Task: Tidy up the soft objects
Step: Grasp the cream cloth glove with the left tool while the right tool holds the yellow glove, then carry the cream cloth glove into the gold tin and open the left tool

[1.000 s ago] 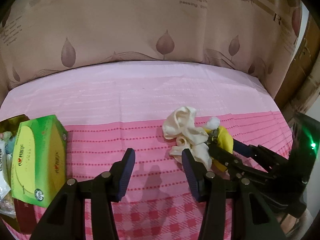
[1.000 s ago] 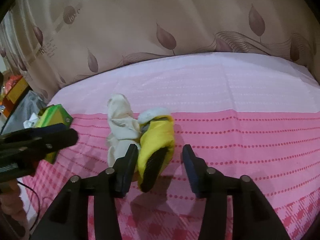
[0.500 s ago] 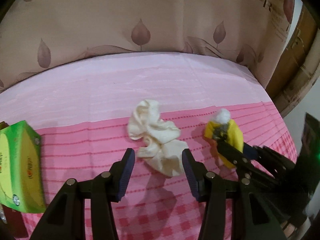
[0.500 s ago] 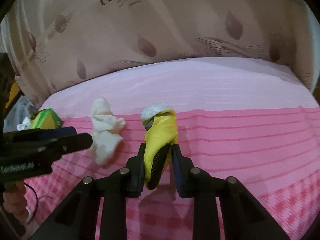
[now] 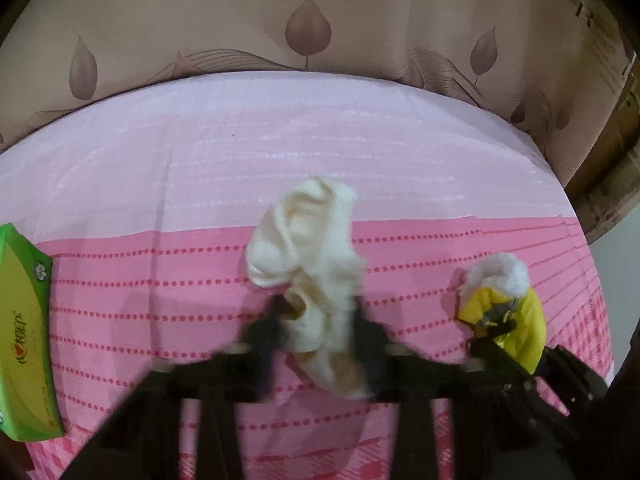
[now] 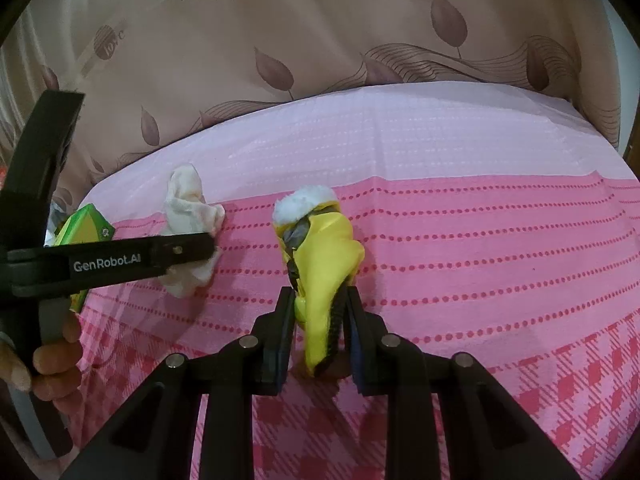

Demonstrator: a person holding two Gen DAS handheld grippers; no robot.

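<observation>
Cloth (image 5: 316, 276) limp, light; left tool (image 5: 316, 336) just closing onto its lower fold; right tool (image 6: 318, 332) clamped on yellow toy (image 6: 320, 264) beside it.

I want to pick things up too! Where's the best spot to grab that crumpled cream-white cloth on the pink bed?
Probably its narrow near end, from above: the crumpled cream-white cloth bunches thin there, and the left gripper already pinches it.

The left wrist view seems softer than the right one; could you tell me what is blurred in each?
Left wrist view: the left hand-held gripper is smeared by motion around the cream cloth; the bedspread stays sharp. Right wrist view: crisp throughout, including the yellow soft toy.
</observation>
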